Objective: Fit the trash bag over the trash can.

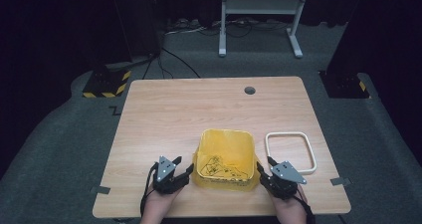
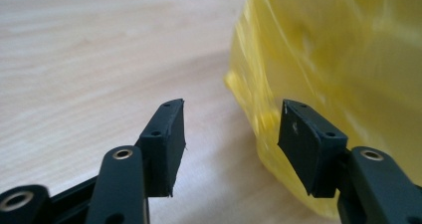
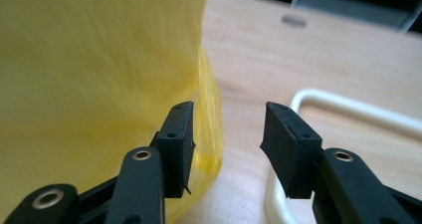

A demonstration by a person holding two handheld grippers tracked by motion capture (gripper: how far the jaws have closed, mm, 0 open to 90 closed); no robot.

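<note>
Low in the frame, the left gripper [image 1: 187, 169] stands open beside the yellow-bagged bin [image 1: 226, 157] at lower centre; the right gripper [image 1: 262, 170] gapes empty too; a white frame [image 1: 290, 151] lies right. Likely risk: loose film (thin, slippery) slides down. Two grippers, one bin, one frame.

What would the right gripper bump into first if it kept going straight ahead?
Probably the white frame. The right gripper has open jaws with bare table between them; the frame's corner lies just ahead by one jaw, and the yellow bag sits close beside the other. Depth is hard to judge.
</note>
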